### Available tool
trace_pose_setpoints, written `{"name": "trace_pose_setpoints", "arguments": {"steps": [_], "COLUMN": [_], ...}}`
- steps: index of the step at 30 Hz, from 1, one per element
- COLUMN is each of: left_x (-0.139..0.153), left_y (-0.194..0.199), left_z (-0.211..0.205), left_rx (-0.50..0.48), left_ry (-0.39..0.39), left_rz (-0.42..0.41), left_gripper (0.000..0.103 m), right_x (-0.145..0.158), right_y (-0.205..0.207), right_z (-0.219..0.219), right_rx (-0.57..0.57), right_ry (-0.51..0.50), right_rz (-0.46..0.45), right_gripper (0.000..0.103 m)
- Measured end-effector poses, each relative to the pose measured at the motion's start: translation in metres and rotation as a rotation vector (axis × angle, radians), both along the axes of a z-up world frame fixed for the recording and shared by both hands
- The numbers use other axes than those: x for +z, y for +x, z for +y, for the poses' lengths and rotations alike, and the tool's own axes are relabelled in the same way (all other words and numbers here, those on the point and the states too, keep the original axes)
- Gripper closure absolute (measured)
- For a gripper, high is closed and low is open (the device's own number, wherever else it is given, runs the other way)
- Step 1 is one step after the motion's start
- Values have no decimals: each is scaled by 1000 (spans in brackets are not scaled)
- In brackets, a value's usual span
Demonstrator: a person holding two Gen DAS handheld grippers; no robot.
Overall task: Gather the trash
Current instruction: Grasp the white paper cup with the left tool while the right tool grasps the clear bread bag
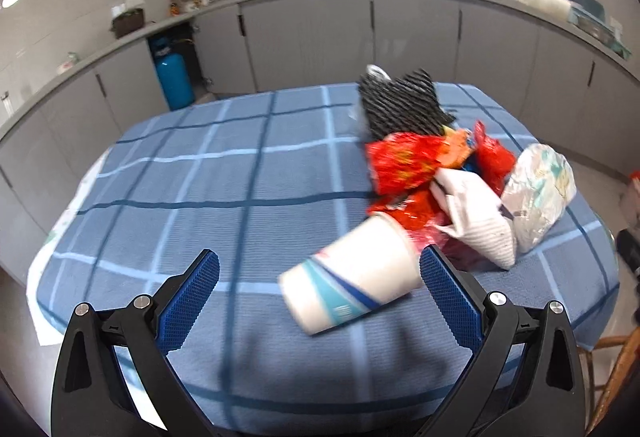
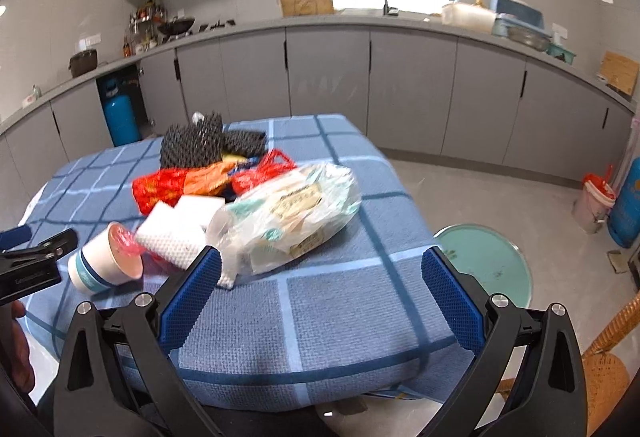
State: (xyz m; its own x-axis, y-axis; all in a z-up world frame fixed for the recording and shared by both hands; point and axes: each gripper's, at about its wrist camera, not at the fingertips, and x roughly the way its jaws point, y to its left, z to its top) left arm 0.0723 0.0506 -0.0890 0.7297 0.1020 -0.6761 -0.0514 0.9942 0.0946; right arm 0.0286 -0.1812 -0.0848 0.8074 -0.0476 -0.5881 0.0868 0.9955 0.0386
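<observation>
A pile of trash lies on the blue checked tablecloth [image 1: 200,189]. A white paper cup [image 1: 352,273] with blue bands lies on its side, between the open jaws of my left gripper [image 1: 320,269], nearer the right finger. Behind it are red wrappers [image 1: 404,161], white foam [image 1: 480,221], a crumpled clear plastic bag [image 1: 540,189] and black foam netting [image 1: 400,105]. In the right wrist view my right gripper [image 2: 320,269] is open and empty, just in front of the plastic bag [image 2: 292,213]. The cup [image 2: 108,257], foam [image 2: 176,229], wrappers [image 2: 172,185] and netting [image 2: 196,145] lie to its left.
My left gripper's finger [image 2: 36,257] shows at the left edge of the right wrist view. A round green stool [image 2: 492,261] stands right of the table, a wicker chair [image 2: 600,365] at bottom right. A lined bin [image 2: 594,203] and blue cylinder [image 2: 628,205] stand by the far wall.
</observation>
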Motion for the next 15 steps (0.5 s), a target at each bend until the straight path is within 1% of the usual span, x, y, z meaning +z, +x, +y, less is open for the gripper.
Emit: {"name": "trace_pose_setpoints", "arguments": {"steps": [3,5,8,13,15], "left_x": [-9,-17,-27,-33,-28], "left_y": [13,20,26,30,27], "left_z": [-2,2,7,5,2], "left_rx": [22,40,64,63,58], "left_ry": [-14,-42,-60,-66,-61], "left_rz": [36,78,115,142,123], "left_gripper": [4,4,4,4,4], "right_x": [-10,-15,-21,-30,-32], "right_y": [5,7,12,19,20], "right_z": [1,1,0,2,0], "right_rx": [5,6,19,37,32], "right_ry": [3,3,14,19,21], "right_rz": [20,27,46,65,67], "right_gripper": [5,5,5,5,5]}}
